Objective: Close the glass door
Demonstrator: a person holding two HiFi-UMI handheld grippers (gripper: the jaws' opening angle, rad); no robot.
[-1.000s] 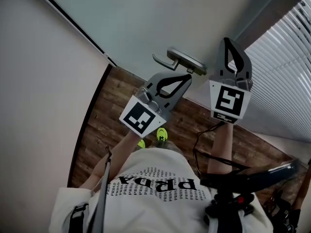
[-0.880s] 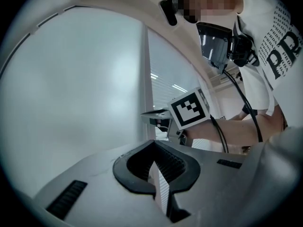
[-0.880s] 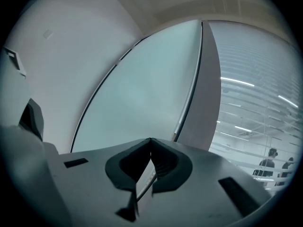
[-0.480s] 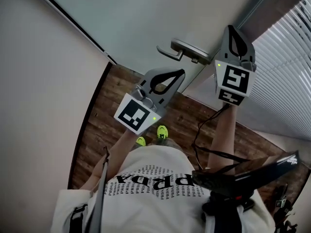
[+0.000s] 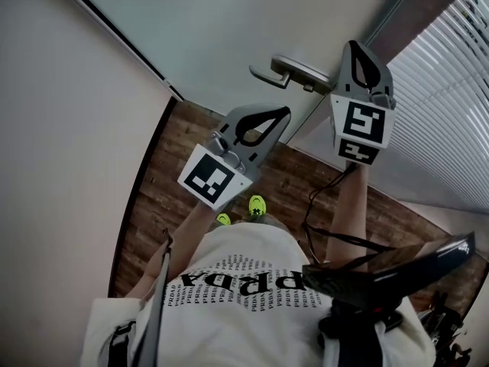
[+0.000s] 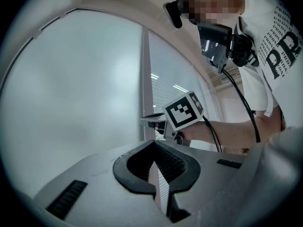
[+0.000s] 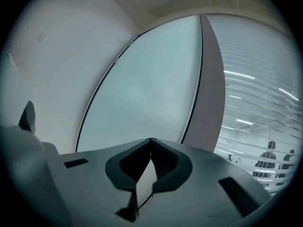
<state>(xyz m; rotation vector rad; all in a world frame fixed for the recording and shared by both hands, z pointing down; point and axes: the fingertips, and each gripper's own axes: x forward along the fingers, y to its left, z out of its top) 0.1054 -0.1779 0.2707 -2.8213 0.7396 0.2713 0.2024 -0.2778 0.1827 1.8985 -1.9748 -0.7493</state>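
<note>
Here we are at the frosted glass door [image 5: 229, 21], filling the top of the head view, its metal lever handle [image 5: 294, 69] sticking out near the edge. That edge runs right alongside a brown-grey post [image 7: 213, 89], with slatted blinds [image 5: 451, 113] beyond. The right tool [image 5: 356, 49] is up just beside the handle's plate, jaws fully together with nothing between them; whether it actually touches the metal, I can't tell. The left tool [image 5: 284, 114] sits lower and apart from the handle, pointing toward the door, jaws closed tip to tip and empty too. Each tool carries a cube with black-and-white square markers [image 5: 215, 177], patterns only, no letters. Now the writing: the person's white shirt [image 5: 244, 289] has big dark letters, upside down from the head camera, that look like PRADA, with rows of tiny repeated print around them; the left gripper view catches a large "PR". Neon yellow shoes [image 5: 257, 208] stand on the wooden floor [image 5: 168, 182].
</note>
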